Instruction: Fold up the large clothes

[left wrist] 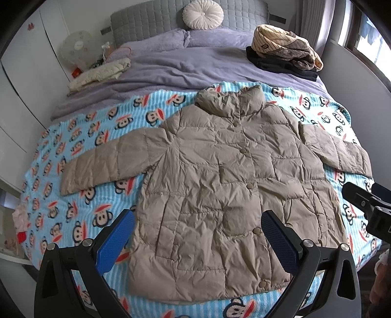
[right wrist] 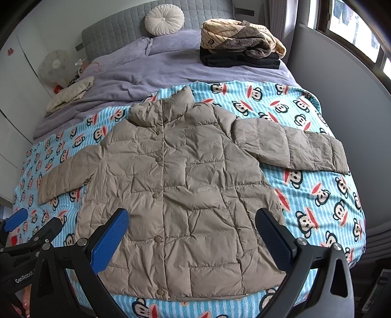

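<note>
One beige puffer jacket [left wrist: 220,186] lies flat, front up, on the monkey-print blanket [left wrist: 80,171], two sleeves spread, five snaps visible; the left gripper [left wrist: 198,242] and right gripper [right wrist: 193,241] hover above its hem, each spread wide, holding nothing; one folded clothes stack [right wrist: 242,44] sits near one round cushion [right wrist: 164,20].

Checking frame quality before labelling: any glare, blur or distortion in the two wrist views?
Left wrist: sharp, soft even daylight; fisheye bends the bed edges, black vignette in the corners; beige puffer jacket clear.
Right wrist: same bending; the window at top right is blown out; open right tongs in focus.
</note>
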{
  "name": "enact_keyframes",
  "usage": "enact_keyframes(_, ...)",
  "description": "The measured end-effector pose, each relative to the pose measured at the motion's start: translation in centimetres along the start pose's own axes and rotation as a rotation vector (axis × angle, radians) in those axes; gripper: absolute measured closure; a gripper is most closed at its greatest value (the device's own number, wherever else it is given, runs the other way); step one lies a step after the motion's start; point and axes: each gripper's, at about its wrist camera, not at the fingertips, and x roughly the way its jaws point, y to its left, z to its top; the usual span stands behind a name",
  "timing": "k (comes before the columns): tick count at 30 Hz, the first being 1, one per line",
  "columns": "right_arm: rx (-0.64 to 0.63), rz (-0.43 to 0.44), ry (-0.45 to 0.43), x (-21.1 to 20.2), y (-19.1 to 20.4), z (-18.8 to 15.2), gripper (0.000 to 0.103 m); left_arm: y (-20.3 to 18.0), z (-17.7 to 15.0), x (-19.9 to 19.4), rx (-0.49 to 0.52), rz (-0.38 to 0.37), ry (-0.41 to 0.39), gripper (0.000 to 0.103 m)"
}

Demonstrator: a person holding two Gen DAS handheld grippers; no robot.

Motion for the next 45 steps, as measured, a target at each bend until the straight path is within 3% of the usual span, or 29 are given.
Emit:
enact_keyframes(4,-0.001,0.026,0.037,1.0,1.3,-1.0,0.000,2.9,0.2,2.7,-0.042,-0.031,0.037,0.000)
enact_keyframes(9,-0.017,0.087,0.090,3.5,4.1,-1.2,0.000,9.7,0.0,6.8,-0.161,-0.075,0.054,0.000)
enact_keyframes(15,-0.084,0.119,0.234,7.7,10.5,-2.7,0.000,21.0,1.4,13.5,-0.331,-0.101,-0.007,0.000)
enact_keyframes(22,-0.174,0.135,0.310,12.3,17.5,-4.4,0.000,34.4,0.2,19.4,-0.604,-0.082,0.072,0.000)
enact_keyframes(27,-0.216,0.147,0.306,15.9,20.1,-3.3,0.000,40.2,2.2,21.4,-0.716,-0.092,0.000,0.000)
enact_keyframes(31,-0.227,0.144,0.289,18.5,22.1,-1.4,0.000,42.5,4.5,21.0,-0.746,-0.084,-0.068,0.000)
enact_keyframes(33,-0.236,0.153,0.266,19.4,23.0,-0.1,0.000,43.2,5.1,20.9,-0.739,-0.046,-0.089,0.001)
enact_keyframes(34,-0.245,0.154,0.250,20.0,23.7,0.7,0.000,43.7,5.4,21.0,-0.738,-0.026,-0.100,0.005)
enact_keyframes(35,-0.248,0.155,0.240,20.5,24.2,1.4,0.000,43.7,5.8,21.1,-0.738,-0.004,-0.097,0.020)
enact_keyframes(36,-0.250,0.160,0.231,20.9,24.6,2.0,0.000,44.1,5.6,21.3,-0.733,-0.003,-0.092,0.045)
enact_keyframes(37,-0.252,0.166,0.221,21.4,25.2,2.8,0.000,44.3,5.7,21.6,-0.728,-0.028,-0.080,0.060)
enact_keyframes(38,-0.254,0.173,0.213,21.9,25.7,3.5,0.000,44.7,5.9,21.7,-0.731,-0.090,-0.078,0.088)
enact_keyframes(39,-0.255,0.180,0.203,22.5,26.2,4.2,0.000,44.8,5.0,21.9,-0.735,-0.122,-0.079,0.094)
enact_keyframes(45,-0.231,0.224,0.177,25.2,28.5,6.9,0.002,43.6,6.3,16.4,-0.625,-0.119,-0.200,0.094)
